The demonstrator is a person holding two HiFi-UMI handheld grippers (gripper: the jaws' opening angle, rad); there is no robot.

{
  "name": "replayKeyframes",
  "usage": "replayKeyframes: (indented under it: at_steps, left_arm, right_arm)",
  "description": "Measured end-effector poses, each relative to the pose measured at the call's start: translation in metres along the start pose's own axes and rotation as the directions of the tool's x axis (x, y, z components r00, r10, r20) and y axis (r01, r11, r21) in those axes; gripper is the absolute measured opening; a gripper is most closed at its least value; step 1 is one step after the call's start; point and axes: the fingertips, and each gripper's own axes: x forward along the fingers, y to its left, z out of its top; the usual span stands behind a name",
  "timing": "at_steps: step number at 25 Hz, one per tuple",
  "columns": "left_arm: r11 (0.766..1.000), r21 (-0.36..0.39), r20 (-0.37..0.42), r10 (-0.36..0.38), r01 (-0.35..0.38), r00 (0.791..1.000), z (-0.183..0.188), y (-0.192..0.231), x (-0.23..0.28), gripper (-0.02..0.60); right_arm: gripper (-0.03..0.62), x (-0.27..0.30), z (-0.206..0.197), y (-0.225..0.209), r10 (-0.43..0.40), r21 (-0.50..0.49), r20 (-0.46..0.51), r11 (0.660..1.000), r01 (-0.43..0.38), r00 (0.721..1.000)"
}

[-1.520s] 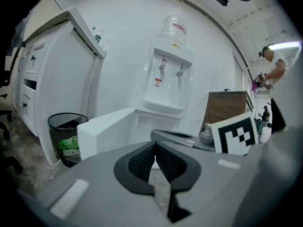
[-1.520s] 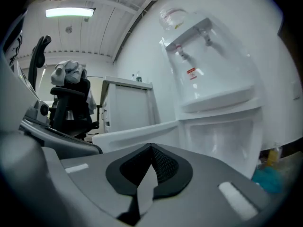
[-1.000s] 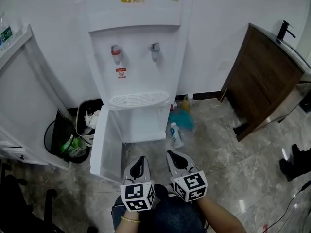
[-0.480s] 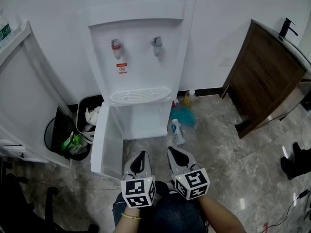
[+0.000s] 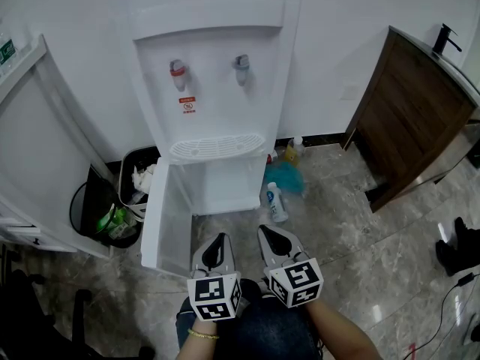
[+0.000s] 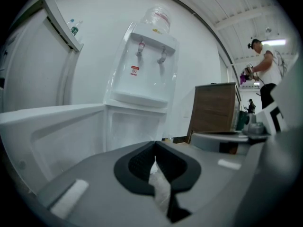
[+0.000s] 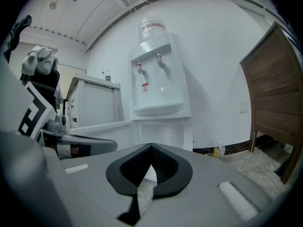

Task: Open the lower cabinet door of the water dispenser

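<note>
The white water dispenser (image 5: 210,73) stands against the wall. Its lower cabinet door (image 5: 161,216) hangs swung out to the left, and the empty white compartment (image 5: 225,186) shows behind it. My left gripper (image 5: 218,240) and right gripper (image 5: 268,233) sit side by side low in the head view, above the person's lap and short of the door. Both are shut with nothing between the jaws. In the left gripper view the door (image 6: 52,131) runs along the left, beyond the meeting tips (image 6: 155,148). In the right gripper view the dispenser (image 7: 156,79) rises ahead of the closed tips (image 7: 151,150).
A black bin with rubbish (image 5: 105,216) stands left of the door, beside a white cabinet (image 5: 37,156). A plastic bottle (image 5: 276,201) lies on the marble floor right of the dispenser, with a yellow bottle (image 5: 289,154) behind it. A wooden cabinet (image 5: 416,111) stands at right.
The head view has shifted a little. The grippers and the open door have kept their places.
</note>
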Motion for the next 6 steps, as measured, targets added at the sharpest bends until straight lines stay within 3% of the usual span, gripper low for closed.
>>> replayKeyframes:
  at_steps: [6]
  left_arm:
    - [1.000, -0.004, -0.005, 0.001, -0.001, 1.000, -0.0017, 0.0007, 0.0023, 0.006]
  right_arm:
    - [-0.003, 0.0028, -0.0004, 0.0005, 0.007, -0.001, -0.003, 1.000, -0.007, 1.000]
